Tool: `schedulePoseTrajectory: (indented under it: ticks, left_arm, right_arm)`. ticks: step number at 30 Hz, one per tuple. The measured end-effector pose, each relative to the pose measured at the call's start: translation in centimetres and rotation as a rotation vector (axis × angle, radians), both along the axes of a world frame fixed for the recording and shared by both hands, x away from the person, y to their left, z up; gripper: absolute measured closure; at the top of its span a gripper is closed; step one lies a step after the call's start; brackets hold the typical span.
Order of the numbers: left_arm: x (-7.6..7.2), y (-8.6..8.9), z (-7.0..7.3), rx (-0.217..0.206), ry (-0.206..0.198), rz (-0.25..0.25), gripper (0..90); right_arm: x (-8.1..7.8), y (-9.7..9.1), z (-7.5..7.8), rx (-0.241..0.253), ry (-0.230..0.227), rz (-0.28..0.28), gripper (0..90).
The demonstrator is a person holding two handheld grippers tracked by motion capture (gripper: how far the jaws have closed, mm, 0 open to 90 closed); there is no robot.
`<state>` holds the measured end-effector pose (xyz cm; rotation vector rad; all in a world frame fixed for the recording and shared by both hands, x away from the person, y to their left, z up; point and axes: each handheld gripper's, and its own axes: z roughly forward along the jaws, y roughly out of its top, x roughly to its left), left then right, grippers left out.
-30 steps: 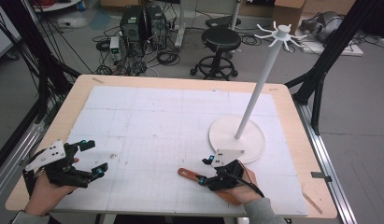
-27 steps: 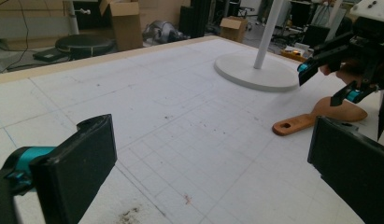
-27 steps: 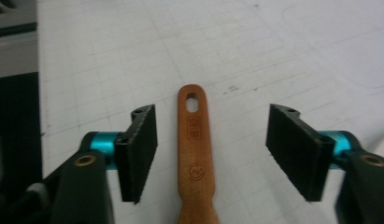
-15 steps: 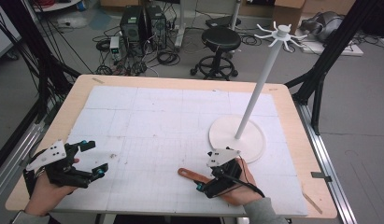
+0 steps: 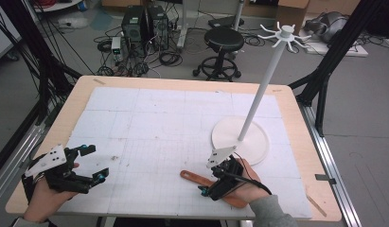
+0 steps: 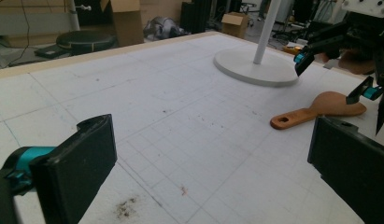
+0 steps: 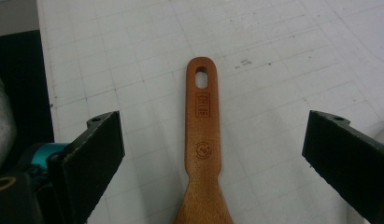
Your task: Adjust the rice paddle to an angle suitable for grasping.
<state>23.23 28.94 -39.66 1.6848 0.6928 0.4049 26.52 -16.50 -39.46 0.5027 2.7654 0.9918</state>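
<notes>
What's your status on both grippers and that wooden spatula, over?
Right gripper open, jaws straddling the wooden spatula handle, not closed. Left gripper open, idle near table's left edge. Spatula flat on the mat beside the hanger stand base. Nothing in the way.

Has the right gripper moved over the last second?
Yes. The right gripper has slid toward the table's near edge, away from the stand's white base, along the wooden spatula.

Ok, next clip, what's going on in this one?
A person holds a claw in each hand at a table. The right claw hangs open over a wooden spatula lying flat on the white gridded mat, its jaws set either side of the handle without touching it. The left claw is open too, off at the near left corner, holding nothing. A white hook stand rises from its round base just beyond the spatula.
</notes>
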Motion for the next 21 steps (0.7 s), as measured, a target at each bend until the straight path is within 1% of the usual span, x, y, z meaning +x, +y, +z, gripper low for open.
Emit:
schedulePoseTrajectory:
  ticks: [1, 3, 4, 6, 8, 9, 10, 15, 16, 19, 21]
  left_arm:
    - [-0.1, 0.0, 0.0, -0.003, -0.001, 0.001, 1.8]
    - [-0.3, 0.2, 0.1, 0.000, -0.009, 0.003, 1.8]
    - [-0.4, 0.3, 0.1, -0.002, -0.008, 0.006, 1.8]
    - [-0.6, 0.5, 0.1, -0.004, -0.012, 0.010, 1.8]
    - [-0.7, 0.7, 0.1, -0.006, -0.012, 0.017, 1.8]
    - [-0.8, 0.7, 0.1, -0.006, -0.012, 0.019, 1.8]
    - [-0.9, 0.8, 0.1, -0.003, -0.010, 0.020, 1.8]
    - [-1.3, 1.1, 0.0, 0.000, -0.006, 0.034, 1.8]
    - [-1.4, 1.2, 0.0, 0.001, -0.005, 0.037, 1.8]
    - [-1.7, 1.5, 0.0, -0.001, -0.005, 0.046, 1.8]
    - [-1.8, 1.7, 0.0, 0.000, -0.006, 0.052, 1.8]
  right_arm:
    - [0.0, 0.2, -0.1, -0.004, 0.013, 0.003, 6.9]
    - [0.0, 0.5, -0.2, -0.017, 0.022, 0.033, 11.8]
    - [0.0, 0.6, -0.2, -0.025, 0.021, 0.041, 14.2]
    - [0.2, 0.9, -0.3, -0.039, 0.015, 0.050, 14.9]
    - [0.2, 1.1, -0.4, -0.052, 0.025, 0.036, 16.7]
    - [0.4, 1.2, -0.4, -0.060, 0.012, 0.045, 17.8]
    - [0.5, 1.2, -0.4, -0.068, 0.020, 0.037, 19.0]
    - [1.0, 1.5, -0.7, -0.098, 0.040, 0.033, 24.9]
    - [1.0, 1.6, -0.7, -0.107, 0.053, 0.028, 25.6]
    - [1.2, 1.9, -0.9, -0.128, 0.056, 0.041, 28.3]
    - [1.4, 2.1, -1.1, -0.141, 0.070, 0.046, 29.5]
